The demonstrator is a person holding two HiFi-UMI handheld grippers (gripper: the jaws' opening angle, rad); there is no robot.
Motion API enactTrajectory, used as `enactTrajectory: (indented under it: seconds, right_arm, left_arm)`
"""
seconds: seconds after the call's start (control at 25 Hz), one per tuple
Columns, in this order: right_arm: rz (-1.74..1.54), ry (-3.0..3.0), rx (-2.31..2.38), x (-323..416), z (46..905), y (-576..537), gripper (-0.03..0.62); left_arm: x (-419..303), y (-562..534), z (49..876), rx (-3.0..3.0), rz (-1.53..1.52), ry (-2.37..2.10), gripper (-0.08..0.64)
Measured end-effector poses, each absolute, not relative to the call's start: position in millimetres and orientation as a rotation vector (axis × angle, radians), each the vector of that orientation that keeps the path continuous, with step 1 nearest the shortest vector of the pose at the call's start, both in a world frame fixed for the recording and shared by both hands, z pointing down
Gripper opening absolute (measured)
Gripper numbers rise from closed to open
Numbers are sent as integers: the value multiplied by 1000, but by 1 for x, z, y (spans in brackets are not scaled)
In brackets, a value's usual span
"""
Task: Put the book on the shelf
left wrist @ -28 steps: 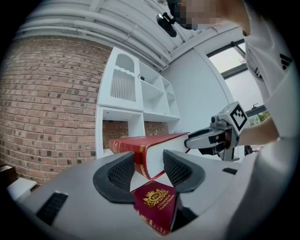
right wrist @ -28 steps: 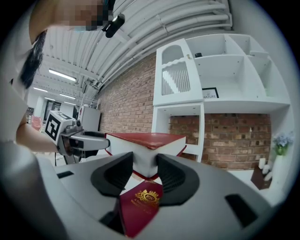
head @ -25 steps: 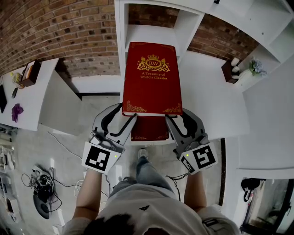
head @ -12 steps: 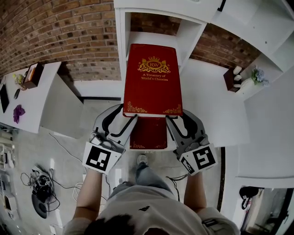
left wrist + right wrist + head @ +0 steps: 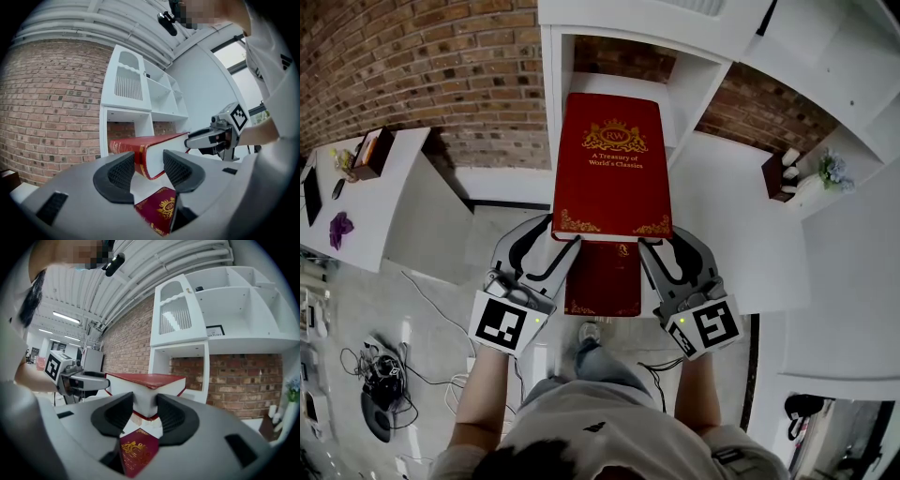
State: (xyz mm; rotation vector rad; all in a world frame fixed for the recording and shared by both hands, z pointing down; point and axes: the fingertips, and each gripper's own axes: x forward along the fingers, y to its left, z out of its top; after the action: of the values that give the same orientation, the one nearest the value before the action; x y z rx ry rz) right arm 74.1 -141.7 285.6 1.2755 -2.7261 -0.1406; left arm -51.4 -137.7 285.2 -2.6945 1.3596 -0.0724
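Left claw (image 5: pixel 562 232) and right claw (image 5: pixel 659 234) each pinch a near corner of the red book (image 5: pixel 612 169).

Red book (image 5: pixel 602 281) on white table (image 5: pixel 727 211)

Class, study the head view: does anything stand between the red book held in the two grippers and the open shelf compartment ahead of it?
Nothing visible does. The shelf compartment ahead of the held book looks bare; a second red book lies lower down, beneath the held one, outside the path.
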Motion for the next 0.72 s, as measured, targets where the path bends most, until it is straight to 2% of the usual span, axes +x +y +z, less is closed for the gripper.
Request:
enactTrajectory:
  seconds: [0.72]
  right_arm:
    - [-134,-2731,1254,71,290,-161,166]
  left_arm:
    - [-55,-156,289,-2682,-83,1381,199]
